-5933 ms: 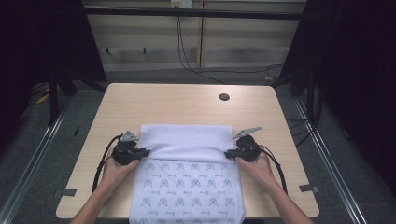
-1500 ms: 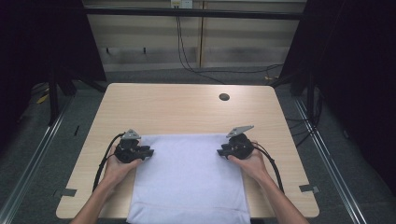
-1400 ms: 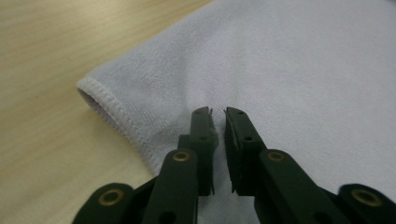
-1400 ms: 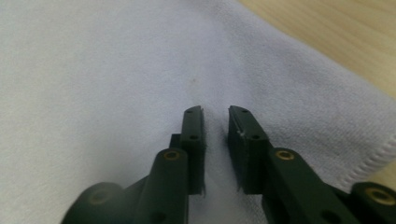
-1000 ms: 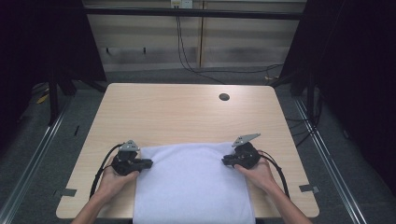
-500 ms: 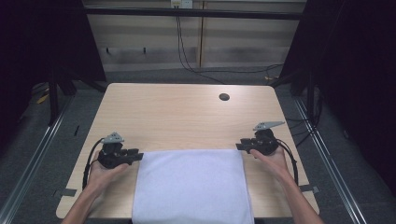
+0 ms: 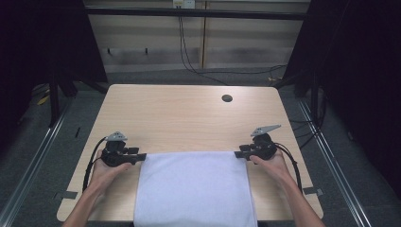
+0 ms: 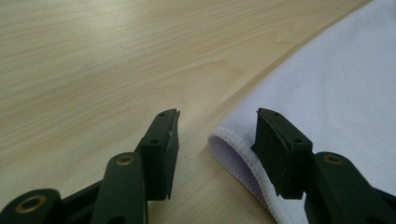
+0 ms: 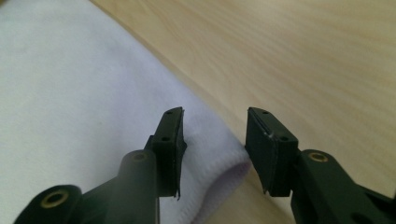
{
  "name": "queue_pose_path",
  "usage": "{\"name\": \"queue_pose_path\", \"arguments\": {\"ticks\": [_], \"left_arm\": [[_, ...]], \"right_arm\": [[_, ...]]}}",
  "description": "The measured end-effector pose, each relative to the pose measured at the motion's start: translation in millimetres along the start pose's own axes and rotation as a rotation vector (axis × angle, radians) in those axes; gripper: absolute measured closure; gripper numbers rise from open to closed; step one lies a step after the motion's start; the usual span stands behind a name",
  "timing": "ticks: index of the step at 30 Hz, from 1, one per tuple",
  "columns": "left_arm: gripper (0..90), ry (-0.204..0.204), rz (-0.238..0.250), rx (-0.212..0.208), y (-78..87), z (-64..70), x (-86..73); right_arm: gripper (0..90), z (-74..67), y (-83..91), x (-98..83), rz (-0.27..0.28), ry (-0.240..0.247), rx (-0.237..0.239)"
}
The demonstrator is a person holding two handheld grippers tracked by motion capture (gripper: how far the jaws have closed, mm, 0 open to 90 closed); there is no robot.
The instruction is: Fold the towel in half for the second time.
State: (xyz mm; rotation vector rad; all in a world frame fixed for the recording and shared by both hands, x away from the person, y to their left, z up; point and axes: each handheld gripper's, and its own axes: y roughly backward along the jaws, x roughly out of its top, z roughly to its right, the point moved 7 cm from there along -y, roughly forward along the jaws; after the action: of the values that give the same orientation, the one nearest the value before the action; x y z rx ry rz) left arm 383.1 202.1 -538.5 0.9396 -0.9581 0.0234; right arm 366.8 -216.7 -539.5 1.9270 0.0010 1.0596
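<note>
A plain pale-lilac cloth (image 7: 194, 189) lies folded on the wooden table (image 7: 189, 123), hanging over the near edge. My left gripper (image 7: 140, 156) is at the cloth's far left corner and my right gripper (image 7: 238, 153) at its far right corner. In the left gripper view the left gripper (image 8: 217, 126) is open, with the folded, stitched corner of the cloth (image 8: 233, 149) lying loose between the jaws, close to the right one. The right gripper (image 9: 215, 123) is likewise open in the right gripper view, over the rounded fold of the cloth (image 9: 219, 175).
A dark round cable hole (image 7: 227, 98) sits in the tabletop at the far right. Bare wood stretches beyond the cloth to the far edge. Black frame posts (image 7: 54, 90) and floor cables (image 7: 222, 71) surround the table.
The far flap went over the patterned side, leaving plain cloth up. The cloth slid toward the near edge. Both grippers spread outward to the far corners; since half a second ago they barely shifted.
</note>
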Motion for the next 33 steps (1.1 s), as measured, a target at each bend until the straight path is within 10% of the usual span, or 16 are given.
{"name": "queue_pose_path", "arguments": {"ticks": [5, 11, 20, 23, 33], "left_arm": [[47.1, -0.003, -0.016, -0.021, -11.4, -4.5, -1.9], [49.8, -0.035, -0.023, -0.093, -13.1, 3.6, -3.2], [84.0, -0.041, -0.036, -0.139, -9.5, 9.3, -1.5], [84.5, 0.0, 0.032, -0.158, 1.0, 2.0, 20.7], [85.2, -0.054, 0.138, -0.053, 9.7, -8.7, 98.4]], "right_arm": [[51.9, 3.9, -7.7, -5.8, -0.01, -0.013, -0.008], [70.0, 2.8, -7.7, -7.6, -0.012, -0.015, 0.016], [85.7, -2.1, -0.7, -0.1, 0.008, -0.059, 0.048], [86.0, -0.8, 6.5, 12.7, 0.026, -0.056, 0.037], [86.3, 17.1, 41.3, 86.9, 0.192, -0.031, -0.013]]}}
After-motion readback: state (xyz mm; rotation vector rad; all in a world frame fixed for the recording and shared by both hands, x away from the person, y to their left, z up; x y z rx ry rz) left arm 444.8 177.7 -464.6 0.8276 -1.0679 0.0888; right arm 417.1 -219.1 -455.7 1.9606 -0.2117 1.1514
